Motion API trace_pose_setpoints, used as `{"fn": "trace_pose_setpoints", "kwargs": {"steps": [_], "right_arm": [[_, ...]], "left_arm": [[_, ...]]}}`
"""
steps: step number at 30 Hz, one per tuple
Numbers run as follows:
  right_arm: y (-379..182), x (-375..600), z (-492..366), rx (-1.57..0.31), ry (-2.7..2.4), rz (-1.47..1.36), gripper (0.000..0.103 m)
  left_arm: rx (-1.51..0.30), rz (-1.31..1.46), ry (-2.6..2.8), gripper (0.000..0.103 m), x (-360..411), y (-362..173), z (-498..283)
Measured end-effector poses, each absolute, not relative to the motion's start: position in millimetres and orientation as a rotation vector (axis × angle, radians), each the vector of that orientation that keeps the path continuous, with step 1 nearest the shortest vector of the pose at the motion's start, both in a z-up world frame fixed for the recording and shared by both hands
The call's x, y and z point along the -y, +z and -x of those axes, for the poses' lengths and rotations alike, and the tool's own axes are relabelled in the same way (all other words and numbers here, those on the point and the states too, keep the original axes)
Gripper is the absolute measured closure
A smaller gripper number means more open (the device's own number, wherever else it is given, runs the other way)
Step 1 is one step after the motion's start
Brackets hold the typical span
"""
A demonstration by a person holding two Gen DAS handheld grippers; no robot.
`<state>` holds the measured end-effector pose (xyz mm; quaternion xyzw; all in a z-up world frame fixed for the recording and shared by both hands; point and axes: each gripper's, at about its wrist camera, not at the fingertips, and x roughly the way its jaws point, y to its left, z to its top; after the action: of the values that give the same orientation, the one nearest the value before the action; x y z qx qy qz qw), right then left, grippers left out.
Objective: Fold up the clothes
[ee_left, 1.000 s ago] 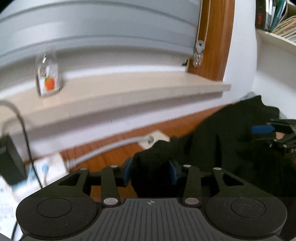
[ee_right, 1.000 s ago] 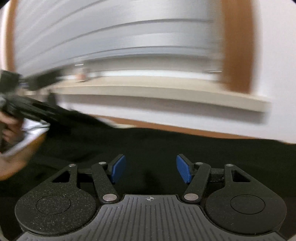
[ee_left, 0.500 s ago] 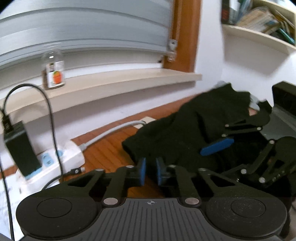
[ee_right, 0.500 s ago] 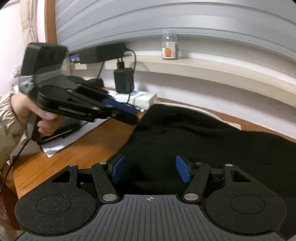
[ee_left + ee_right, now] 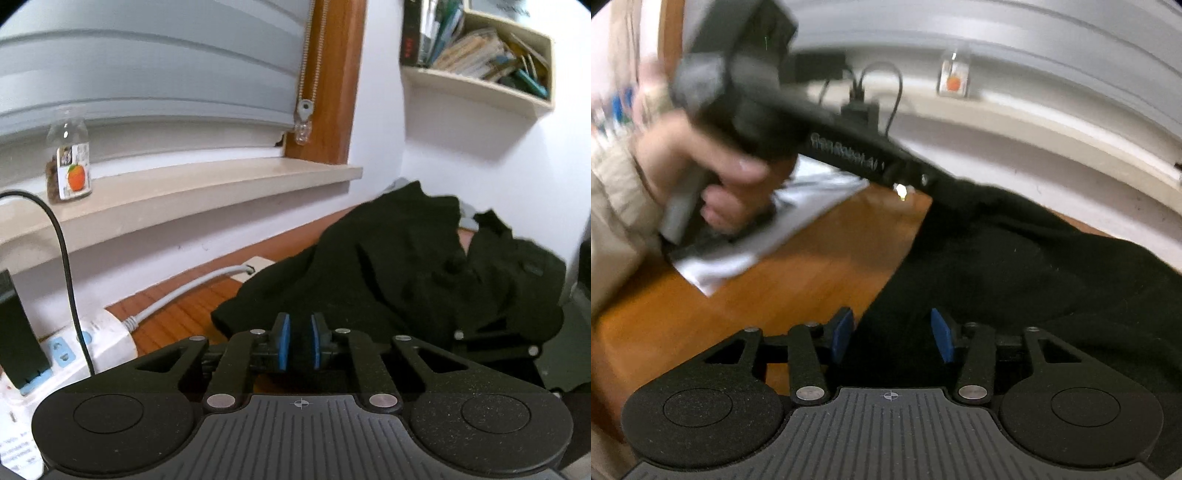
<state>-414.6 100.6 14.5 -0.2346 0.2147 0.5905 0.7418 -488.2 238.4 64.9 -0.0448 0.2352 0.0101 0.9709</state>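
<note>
Your left gripper (image 5: pixel 299 345) sat low in the centre of its own view with the jaws nearly together, only a narrow gap between the blue pads (image 5: pixel 283 345), and dark cloth showed in that gap, so they appeared to pinch an edge of the black garment (image 5: pixel 406 273). From that view the garment lay heaped across the right half of the frame on the wooden tabletop (image 5: pixel 177 317), rising toward the white wall. To the left of it a white power strip (image 5: pixel 92 343) lay on the tabletop with a black adapter (image 5: pixel 16 336) plugged in, and a small bottle (image 5: pixel 70 166) with an orange label stood on the window sill (image 5: pixel 207 181) at upper left. A wall shelf of books (image 5: pixel 480 66) hung at upper right.

Your right gripper (image 5: pixel 892 334) held its jaws wide apart, with a fold of the garment (image 5: pixel 1015 273) lying between the blue pads (image 5: pixel 842 332); I could not tell whether either pad touched it. In that view your hand (image 5: pixel 713 177) gripped the left gripper's handle at upper left, blurred, above a white sheet of paper (image 5: pixel 753 240) on the tabletop (image 5: pixel 798 280).
</note>
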Motion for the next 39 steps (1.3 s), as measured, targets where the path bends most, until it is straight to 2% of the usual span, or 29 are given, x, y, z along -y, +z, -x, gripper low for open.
{"fn": "trace_pose_setpoints", "kwargs": {"steps": [1,2,3,5,7,12,16,18,19,20,24,28,29,33,36,39], "right_arm": [[16,-101,412,-0.488,1.285,0.510,0.058],[17,-101,409,-0.504,1.276,0.505,0.072],[19,-97,405,-0.501,1.268,0.489,0.081],[24,-89,398,-0.494,1.252,0.458,0.091],[42,-72,385,-0.463,1.227,0.365,0.093],[82,-33,354,-0.362,1.151,0.231,0.093],[92,-17,334,-0.355,1.150,0.184,0.093],[92,-15,330,-0.348,1.141,0.201,0.093],[90,-16,328,-0.350,1.145,0.204,0.093],[89,-16,326,-0.352,1.150,0.206,0.093],[75,-28,326,-0.387,1.191,0.232,0.093],[59,-40,333,-0.451,1.228,0.275,0.087],[56,-40,336,-0.458,1.224,0.288,0.082],[47,-33,354,-0.481,1.234,0.332,0.079],[43,-24,370,-0.493,1.249,0.341,0.066],[40,-18,385,-0.499,1.269,0.337,0.065]], "left_arm": [[-0.480,0.070,0.026,0.091,-236,65,489],[-0.484,0.061,0.030,0.091,-235,64,490],[-0.485,0.060,0.032,0.091,-235,64,490],[-0.486,0.067,0.034,0.091,-237,64,491],[-0.482,0.077,0.032,0.091,-241,65,494],[-0.473,0.072,-0.034,0.091,-237,66,496],[-0.469,0.058,-0.144,0.090,-218,63,489],[-0.510,0.048,-0.141,0.080,-210,61,472],[-0.531,0.042,-0.138,0.070,-206,60,464],[-0.554,0.008,-0.109,0.067,-201,59,455],[-0.608,-0.035,0.013,0.065,-212,57,414],[-0.568,-0.032,0.135,0.065,-224,58,394],[-0.542,-0.035,0.164,0.065,-225,58,393],[-0.439,-0.043,0.279,0.066,-227,57,390],[-0.380,0.001,0.297,0.066,-237,62,394],[-0.374,0.052,0.289,0.067,-243,63,398]]}}
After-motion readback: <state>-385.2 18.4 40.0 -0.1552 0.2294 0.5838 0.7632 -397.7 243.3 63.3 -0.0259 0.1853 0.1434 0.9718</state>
